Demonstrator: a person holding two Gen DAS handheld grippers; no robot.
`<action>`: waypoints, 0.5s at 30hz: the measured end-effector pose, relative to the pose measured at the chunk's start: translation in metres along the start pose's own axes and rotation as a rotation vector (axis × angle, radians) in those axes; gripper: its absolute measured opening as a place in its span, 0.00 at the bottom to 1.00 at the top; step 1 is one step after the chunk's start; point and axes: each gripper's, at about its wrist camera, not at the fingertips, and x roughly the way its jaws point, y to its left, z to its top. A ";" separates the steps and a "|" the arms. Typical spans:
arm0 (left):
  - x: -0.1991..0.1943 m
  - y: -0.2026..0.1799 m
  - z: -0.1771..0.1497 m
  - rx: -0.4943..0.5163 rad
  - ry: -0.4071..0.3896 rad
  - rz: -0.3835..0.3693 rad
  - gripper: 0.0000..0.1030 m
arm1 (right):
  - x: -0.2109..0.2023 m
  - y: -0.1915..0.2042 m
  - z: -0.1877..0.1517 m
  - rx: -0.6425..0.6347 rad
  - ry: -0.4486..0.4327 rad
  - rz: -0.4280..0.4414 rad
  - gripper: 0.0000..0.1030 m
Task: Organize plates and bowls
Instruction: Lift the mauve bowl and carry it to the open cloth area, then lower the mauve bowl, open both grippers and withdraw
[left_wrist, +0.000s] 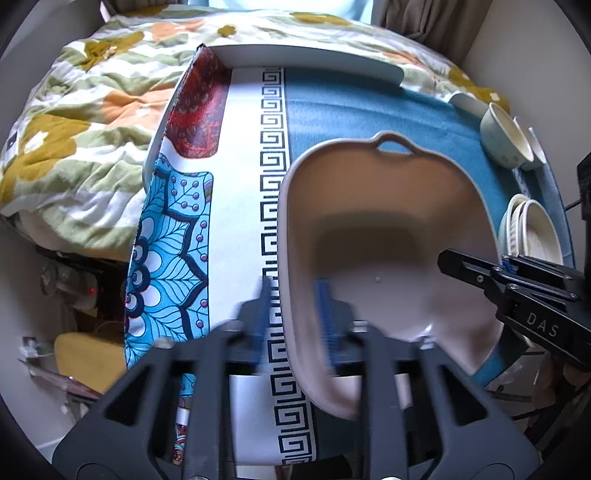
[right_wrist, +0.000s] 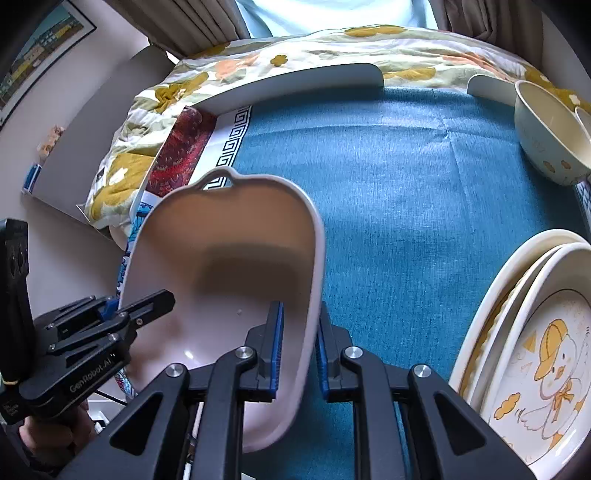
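A pale pink baking dish with a loop handle (left_wrist: 388, 229) is held above the blue tablecloth (left_wrist: 369, 110). My left gripper (left_wrist: 291, 306) is shut on its left rim. My right gripper (right_wrist: 299, 332) is shut on its right rim; the dish also shows in the right wrist view (right_wrist: 229, 258). The right gripper shows from the side in the left wrist view (left_wrist: 480, 273), and the left gripper in the right wrist view (right_wrist: 122, 314). A stack of cream plates (right_wrist: 535, 350), the top one with a duck drawing, lies at the right. Cream bowls (right_wrist: 550, 136) stand at the far right.
The table carries a blue cloth (right_wrist: 406, 184) and a patterned mat (left_wrist: 177, 240) on its left. A white raised edge (right_wrist: 295, 79) runs along the table's far side. A bed with a floral quilt (left_wrist: 92, 110) lies behind and to the left.
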 end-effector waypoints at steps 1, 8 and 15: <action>-0.001 0.000 -0.001 0.001 -0.010 0.001 0.53 | 0.000 0.001 -0.001 -0.008 0.002 -0.003 0.14; -0.018 0.001 0.000 0.001 -0.055 0.008 0.61 | -0.003 0.009 -0.005 -0.058 0.002 -0.010 0.42; -0.072 0.004 -0.008 -0.028 -0.111 0.034 0.61 | -0.050 0.014 -0.011 -0.081 -0.051 -0.021 0.42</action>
